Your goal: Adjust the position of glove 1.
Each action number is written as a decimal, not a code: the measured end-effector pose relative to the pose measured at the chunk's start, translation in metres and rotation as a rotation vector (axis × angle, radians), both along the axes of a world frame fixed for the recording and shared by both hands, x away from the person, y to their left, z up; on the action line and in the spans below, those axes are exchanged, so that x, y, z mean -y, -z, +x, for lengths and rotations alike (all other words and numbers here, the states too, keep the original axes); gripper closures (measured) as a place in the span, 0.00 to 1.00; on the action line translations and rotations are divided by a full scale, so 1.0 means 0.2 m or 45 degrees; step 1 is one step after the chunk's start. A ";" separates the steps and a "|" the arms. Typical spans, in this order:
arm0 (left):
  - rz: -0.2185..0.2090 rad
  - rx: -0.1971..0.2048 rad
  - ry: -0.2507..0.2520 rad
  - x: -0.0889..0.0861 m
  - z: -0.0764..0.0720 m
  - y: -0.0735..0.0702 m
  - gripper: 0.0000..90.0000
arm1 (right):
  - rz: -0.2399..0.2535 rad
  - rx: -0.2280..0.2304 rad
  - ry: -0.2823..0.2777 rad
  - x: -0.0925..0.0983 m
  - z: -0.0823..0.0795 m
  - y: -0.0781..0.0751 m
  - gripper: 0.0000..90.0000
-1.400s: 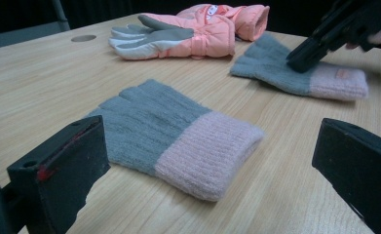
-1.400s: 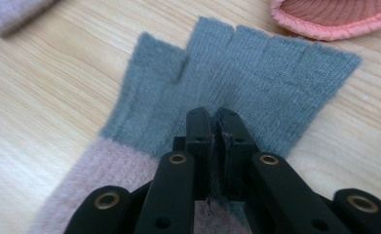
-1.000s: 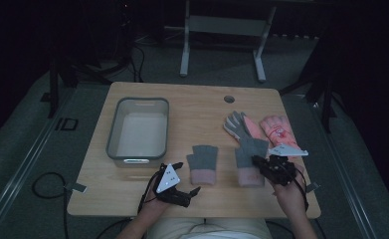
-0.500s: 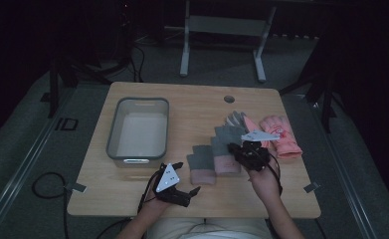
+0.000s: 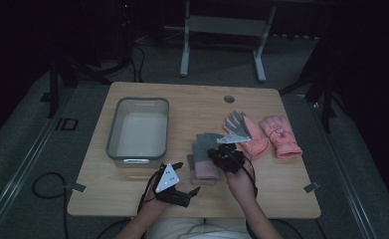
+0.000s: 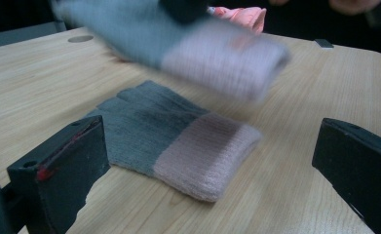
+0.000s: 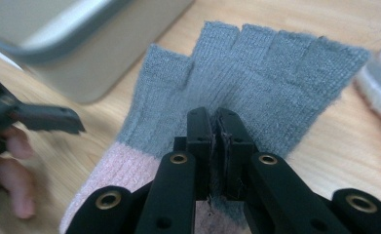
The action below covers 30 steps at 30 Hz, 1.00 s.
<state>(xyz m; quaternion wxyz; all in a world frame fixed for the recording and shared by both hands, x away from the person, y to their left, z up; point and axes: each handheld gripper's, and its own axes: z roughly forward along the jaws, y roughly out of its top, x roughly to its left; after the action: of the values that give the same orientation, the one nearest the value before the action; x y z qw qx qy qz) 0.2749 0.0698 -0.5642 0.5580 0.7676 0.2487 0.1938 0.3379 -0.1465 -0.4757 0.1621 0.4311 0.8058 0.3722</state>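
Knit grey-and-pink glove (image 7: pixel 256 78) hangs pinched between our right gripper (image 7: pixel 216 122)'s pressed-together jaws, carried above its mate (image 6: pixel 178 136) to pair them, we judge; our left gripper (image 6: pixel 212 161) waits spread nearby; farther off, the high view adds the bin (image 5: pixel 138 102) and pink gloves (image 5: pixel 280 135).

On the table (image 5: pixel 132 199), the bin (image 5: pixel 138 127) stands at the left. Right of it lies a fingerless glove (image 5: pixel 205 167) — a second fingerless glove (image 5: pixel 208 140) hangs just above it, pinched in the right gripper (image 5: pixel 225 155). Farther right lie two mittens (image 5: pixel 274 137) side by side — the left gripper (image 5: pixel 182 191) rests near the front edge.
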 end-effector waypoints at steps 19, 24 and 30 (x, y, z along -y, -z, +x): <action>0.032 -0.005 0.005 0.01 0.00 0.00 0.00 | -0.039 -0.158 -0.007 -0.06 0.08 0.28 0.92; 0.066 0.011 -0.037 0.03 -0.01 0.00 0.00 | -0.034 -0.157 0.000 -0.06 0.08 0.30 0.91; 0.060 0.010 -0.061 0.03 -0.01 0.00 0.00 | -0.010 -0.134 0.024 -0.06 0.06 0.31 0.91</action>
<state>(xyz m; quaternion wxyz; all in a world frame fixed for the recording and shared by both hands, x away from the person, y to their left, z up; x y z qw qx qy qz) 0.2739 0.0641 -0.5638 0.5359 0.7736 0.2602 0.2159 0.3507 -0.1347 -0.5385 0.1248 0.4571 0.8106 0.3443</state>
